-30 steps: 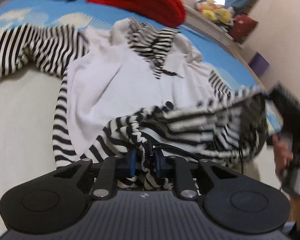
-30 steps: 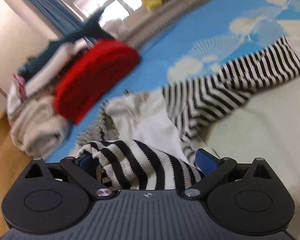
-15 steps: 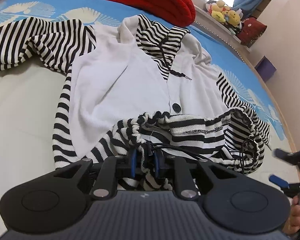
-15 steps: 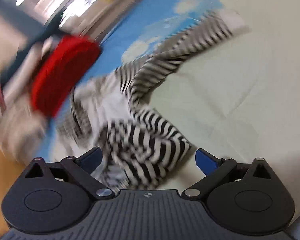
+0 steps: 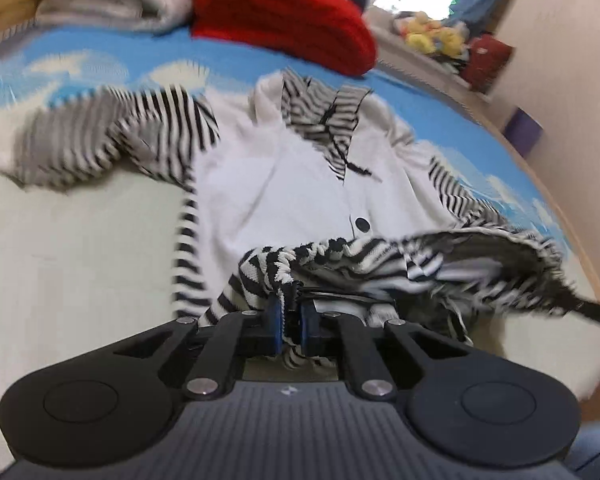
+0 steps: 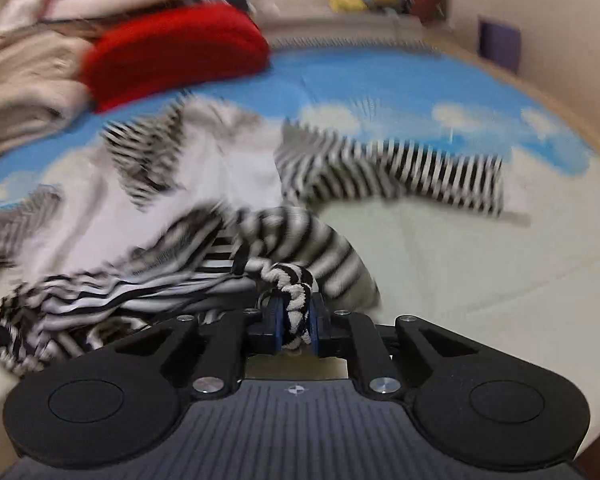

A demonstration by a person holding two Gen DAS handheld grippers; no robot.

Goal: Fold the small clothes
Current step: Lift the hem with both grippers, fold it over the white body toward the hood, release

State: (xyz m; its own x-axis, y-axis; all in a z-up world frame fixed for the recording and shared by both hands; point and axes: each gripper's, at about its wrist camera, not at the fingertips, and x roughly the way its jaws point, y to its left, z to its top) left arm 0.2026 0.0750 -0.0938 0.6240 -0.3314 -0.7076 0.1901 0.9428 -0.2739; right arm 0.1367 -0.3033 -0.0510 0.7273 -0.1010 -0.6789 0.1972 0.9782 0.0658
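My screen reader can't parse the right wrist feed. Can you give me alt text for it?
The right gripper is shut on a bunched striped hem of a black-and-white striped cardigan, its jaws having just closed around the fabric. The cardigan sprawls on a blue cloud-print bedspread, one sleeve stretched to the right. A folded red knit lies behind; the picture is motion-blurred.

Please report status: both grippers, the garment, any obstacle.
Left gripper shut on striped hem. Right gripper just closed on same hem. Red knit beyond, not obstructing.
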